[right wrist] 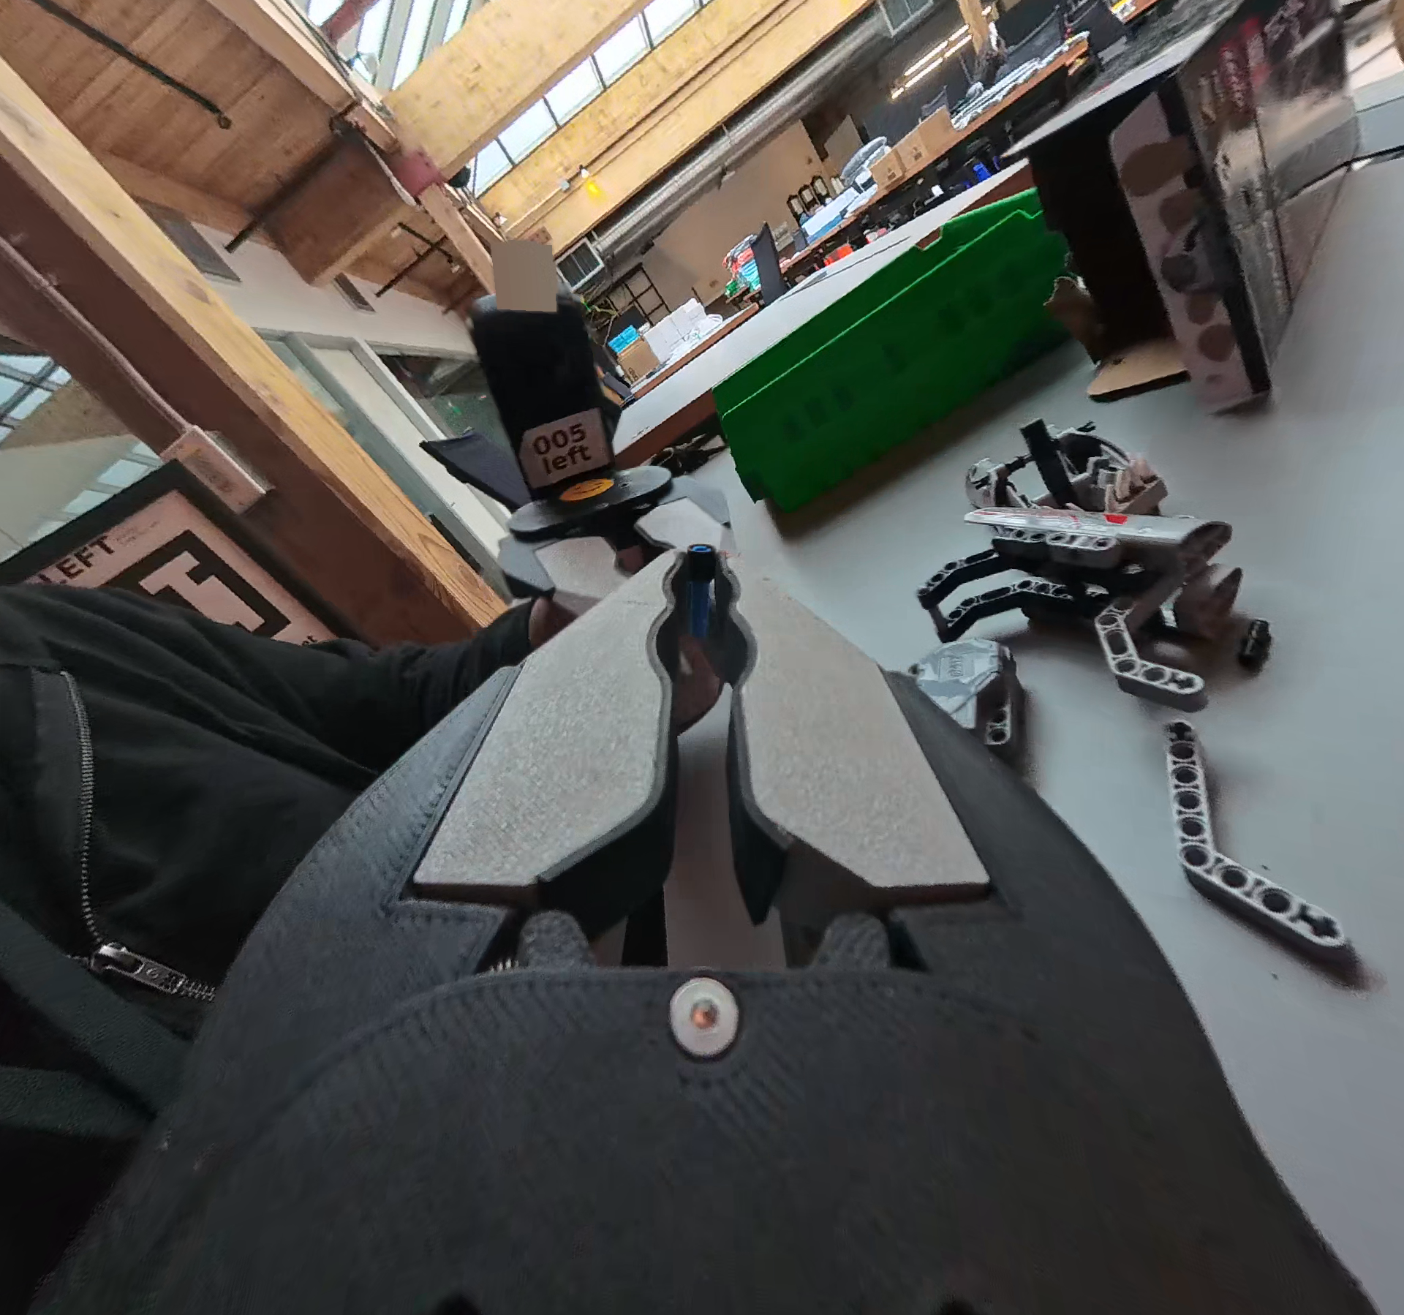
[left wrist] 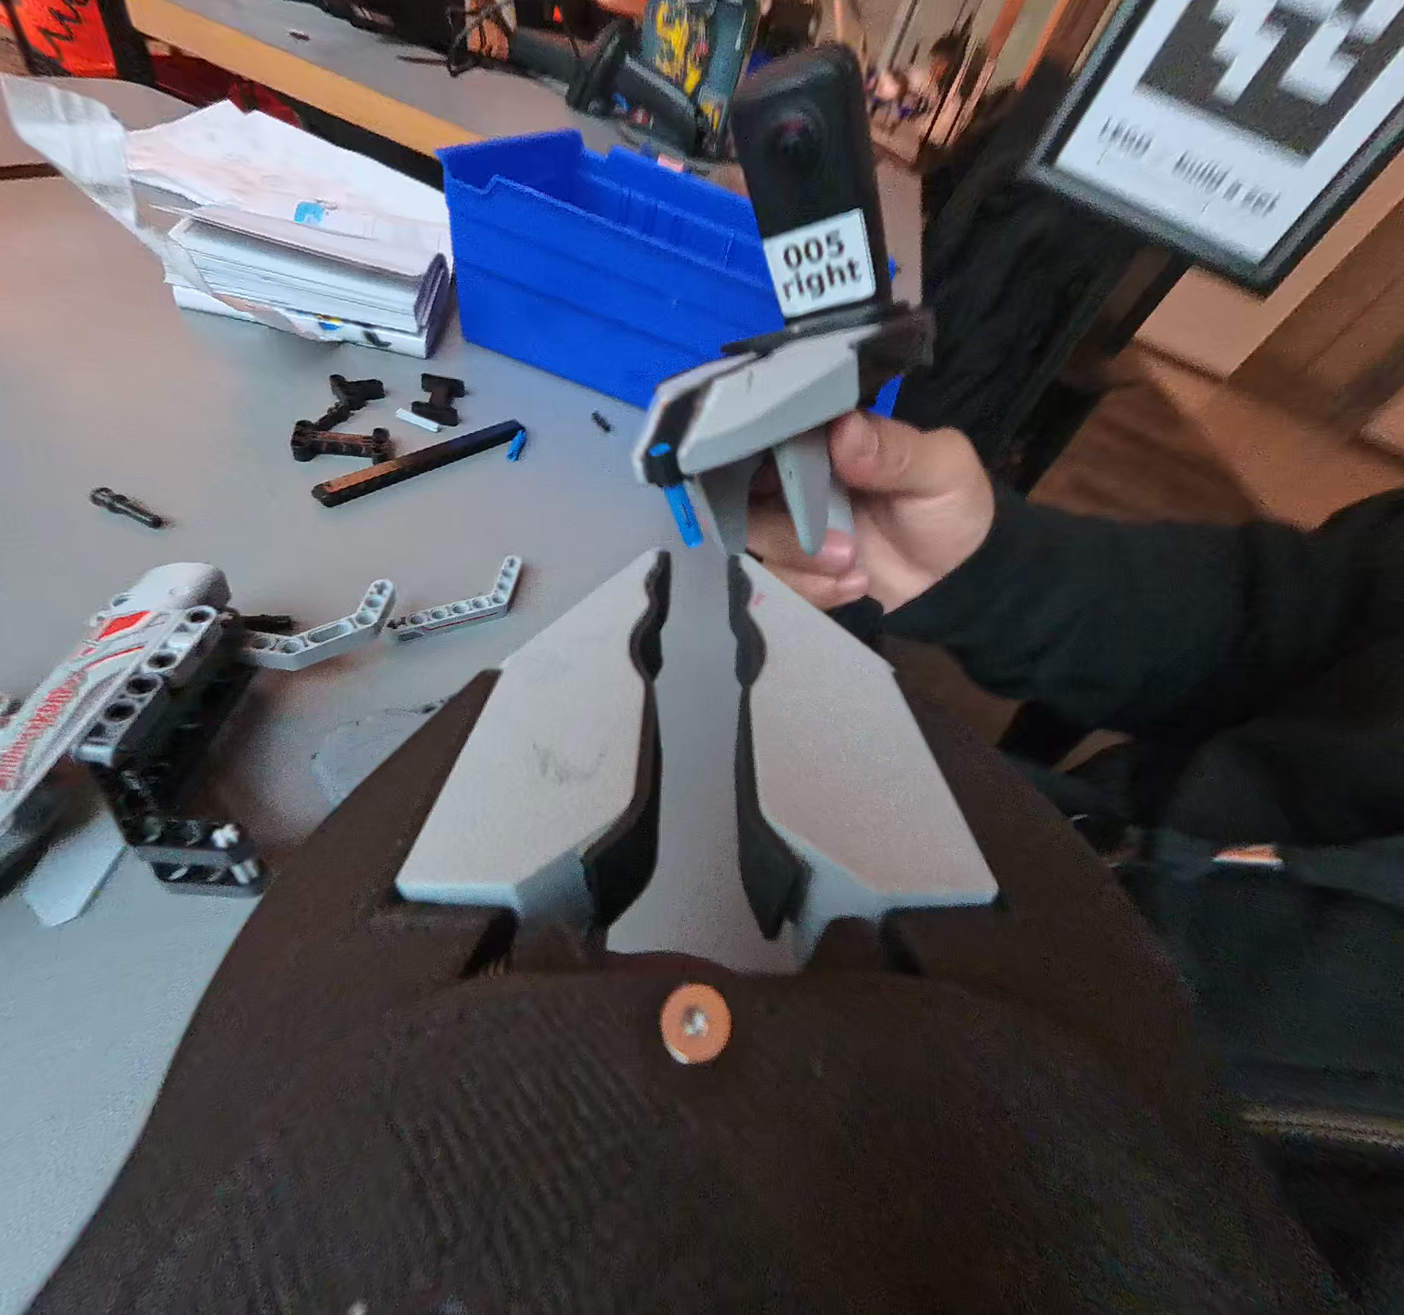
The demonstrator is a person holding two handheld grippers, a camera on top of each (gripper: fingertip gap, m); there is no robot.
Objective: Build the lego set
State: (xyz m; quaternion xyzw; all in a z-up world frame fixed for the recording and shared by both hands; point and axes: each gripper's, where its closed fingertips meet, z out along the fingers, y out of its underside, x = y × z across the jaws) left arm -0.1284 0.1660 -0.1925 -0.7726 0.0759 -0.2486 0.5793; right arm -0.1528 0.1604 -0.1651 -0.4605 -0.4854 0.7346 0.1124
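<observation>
My right gripper (right wrist: 700, 579) is shut on a small blue pin (right wrist: 697, 595), held upright between its fingertips above the table edge. In the left wrist view the right gripper (left wrist: 657, 462) is up in the air in a hand, with the blue pin (left wrist: 687, 519) sticking out below its tips. My left gripper (left wrist: 695, 572) is slightly open and empty, just below and in front of the right one; it also shows in the right wrist view (right wrist: 608, 541). The partly built grey, black and red model (left wrist: 129, 678) (right wrist: 1079, 541) stands on the grey table (left wrist: 152, 382).
Loose bent grey beams (left wrist: 327, 633) (right wrist: 1246, 853) lie near the model. Black beams and pins (left wrist: 418, 462) lie farther out. A blue bin (left wrist: 608, 268), booklets (left wrist: 304, 253), a green bin (right wrist: 889, 359) and the set's box (right wrist: 1253, 161) stand behind. My left and right fingertips are right by each other.
</observation>
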